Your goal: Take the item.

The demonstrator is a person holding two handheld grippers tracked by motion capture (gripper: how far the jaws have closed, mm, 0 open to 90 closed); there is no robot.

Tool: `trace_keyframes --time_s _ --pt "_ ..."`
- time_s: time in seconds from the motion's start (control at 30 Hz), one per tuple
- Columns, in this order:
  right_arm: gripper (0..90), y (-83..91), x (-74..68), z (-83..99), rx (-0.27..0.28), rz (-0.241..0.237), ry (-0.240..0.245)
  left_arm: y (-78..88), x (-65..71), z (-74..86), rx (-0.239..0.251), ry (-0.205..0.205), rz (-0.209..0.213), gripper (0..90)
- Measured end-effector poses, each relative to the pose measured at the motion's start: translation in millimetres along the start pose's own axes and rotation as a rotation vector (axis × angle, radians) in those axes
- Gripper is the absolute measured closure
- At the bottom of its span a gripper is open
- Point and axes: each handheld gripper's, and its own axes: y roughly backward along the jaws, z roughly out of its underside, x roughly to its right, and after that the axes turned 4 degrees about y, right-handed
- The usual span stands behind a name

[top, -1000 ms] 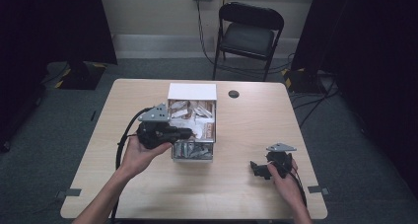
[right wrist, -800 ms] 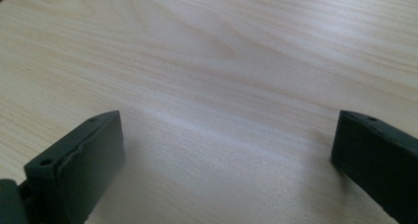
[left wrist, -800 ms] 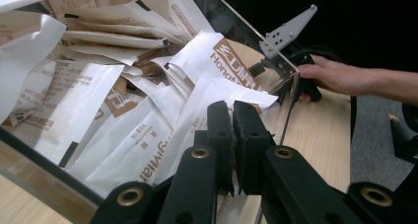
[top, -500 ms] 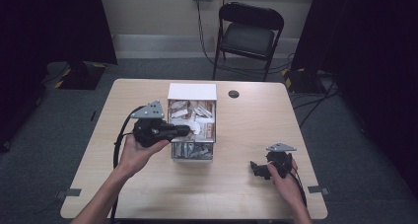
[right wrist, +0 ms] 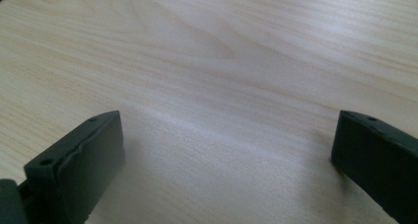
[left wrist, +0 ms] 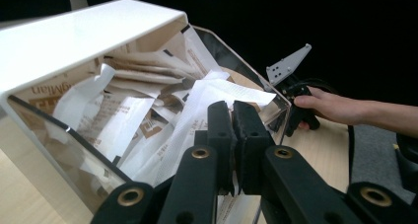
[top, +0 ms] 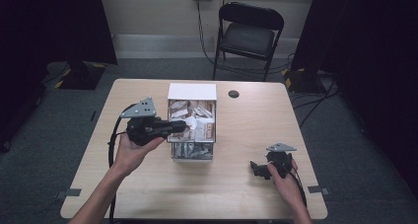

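A clear box with a white lid (top: 192, 92) stands mid-table, full of paper packets. My left gripper (top: 183, 125) reaches into it from the left, held level. In the left gripper view its jaws (left wrist: 232, 110) stand pressed together on a long white packet (left wrist: 217, 93) that lies over the heap inside the box (left wrist: 88, 36). My right gripper (top: 257, 168) rests on the table at the front right, pointing left. Its jaws (right wrist: 226, 145) stand wide open over bare wood with nothing between them. It also shows beyond the box, under a hand (left wrist: 335, 108).
A small black round disc (top: 233, 93) lies on the table (top: 148, 194) behind the box to the right. A black folding chair (top: 249, 31) stands beyond the far edge. The left gripper's cable (top: 112, 145) loops along the table's left side.
My left gripper has drawn back a little to the left at the box. The right gripper has not moved.
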Motion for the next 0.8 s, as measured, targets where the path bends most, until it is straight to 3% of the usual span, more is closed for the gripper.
trace_keyframes --time_s 0.33,0.8 --pt "0.0 0.0 0.0 0.0 0.0 0.0 0.0 8.7 7.9 -6.3 0.041 -0.024 0.019 87.1" --pt "0.0 0.0 0.0 0.0 0.0 0.0 0.0 32.9 13.9 -17.8 0.109 -0.036 0.01 87.2"
